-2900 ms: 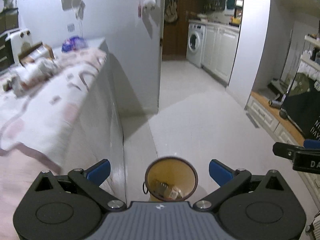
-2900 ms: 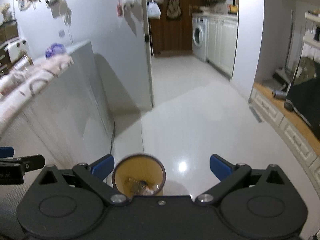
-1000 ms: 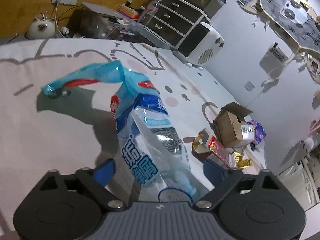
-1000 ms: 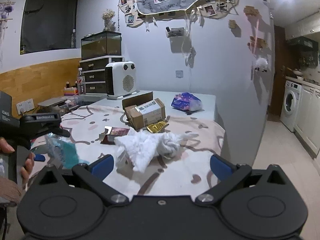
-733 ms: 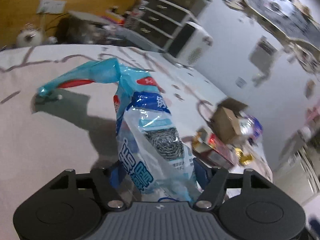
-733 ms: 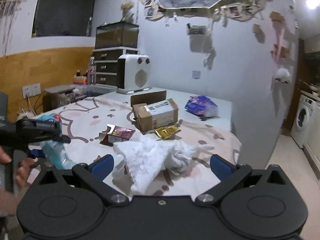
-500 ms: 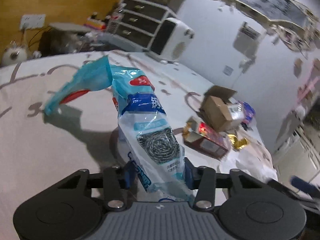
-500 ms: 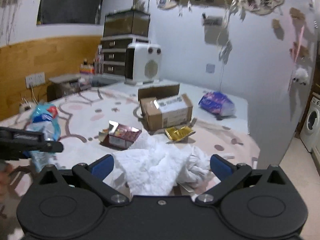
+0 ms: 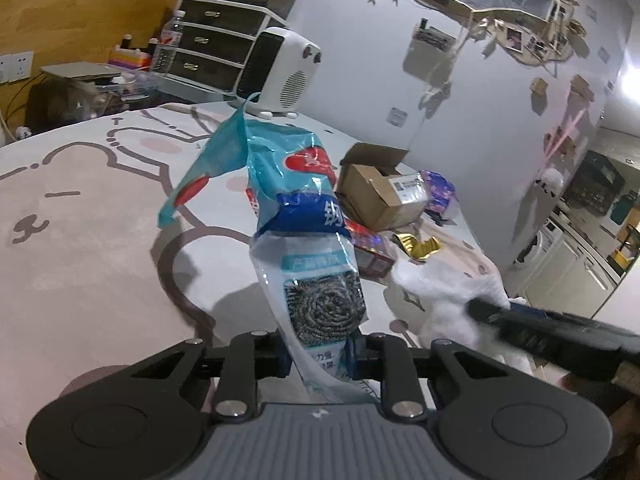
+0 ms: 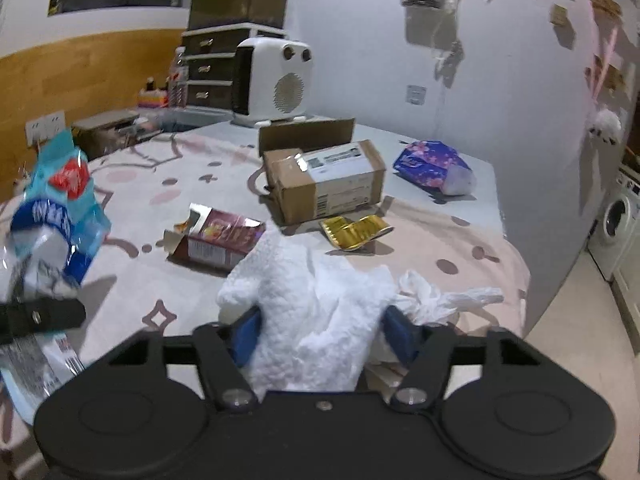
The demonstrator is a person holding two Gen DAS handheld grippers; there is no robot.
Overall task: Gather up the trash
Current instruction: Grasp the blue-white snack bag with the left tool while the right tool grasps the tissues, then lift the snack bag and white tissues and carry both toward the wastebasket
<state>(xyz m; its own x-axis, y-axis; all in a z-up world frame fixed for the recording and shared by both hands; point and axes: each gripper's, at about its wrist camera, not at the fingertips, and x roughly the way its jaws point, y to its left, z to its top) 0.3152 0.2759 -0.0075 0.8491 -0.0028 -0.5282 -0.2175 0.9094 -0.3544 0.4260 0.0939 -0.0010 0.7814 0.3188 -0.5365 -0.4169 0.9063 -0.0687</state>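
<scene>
A: What has moved since a second ago?

B: Both sets of jaws have just been closing. The left gripper [image 9: 316, 354], wide around the blue scourer bag [image 9: 308, 240] a second ago, now clenches the bag's lower end between its pads. The bag stands up from the grip, near the left edge of the table [image 9: 80, 240], its torn top flopped over to the left.

A: Off the cloth, then?

B: It looks lifted or at least tipped up; I cannot tell whether its bottom still touches.

A: And to the right?

B: The right gripper [image 10: 324, 334], which hung open above the table edge, has come in over the white crumpled paper [image 10: 316, 300] near the table's front edge. Its blue pads now press into both flanks of the wad, so I read it as grasped, though softly.

A: What does that mean for the job?

B: Two pieces seem secured at once. The red carton [image 10: 218, 242], gold wrapper [image 10: 354, 230], cardboard box [image 10: 324, 192] and purple packet [image 10: 434, 170] toward the table's far right corner are still to gather.
</scene>
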